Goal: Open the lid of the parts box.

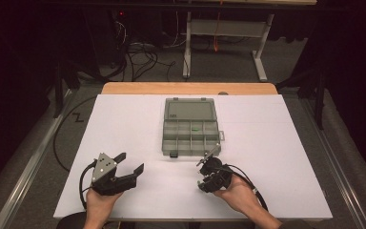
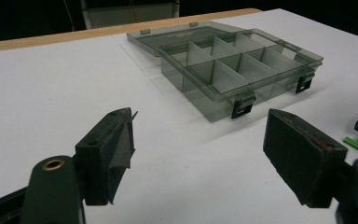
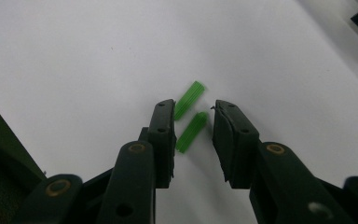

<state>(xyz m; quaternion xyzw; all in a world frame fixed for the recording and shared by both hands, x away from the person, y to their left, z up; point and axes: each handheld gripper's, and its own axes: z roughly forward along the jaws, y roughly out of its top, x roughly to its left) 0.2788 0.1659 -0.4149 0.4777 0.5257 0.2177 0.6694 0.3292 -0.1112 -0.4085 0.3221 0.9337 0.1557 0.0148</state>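
With the right gripper (image 3: 193,128) held part-open over two small green ribbed plastic plugs (image 3: 192,132) at frame centre, both may be pinched together; the left gripper (image 2: 198,140) is held wide apart.

- A white table (image 1: 124,124) with a bare wooden strip along its far edge.
- A clear grey compartment box (image 1: 190,132) lies open at the table's middle, lid (image 1: 189,109) flat behind it.
- Beyond, a grey floor with tangled cables (image 1: 140,55) and a metal stand (image 1: 226,28).
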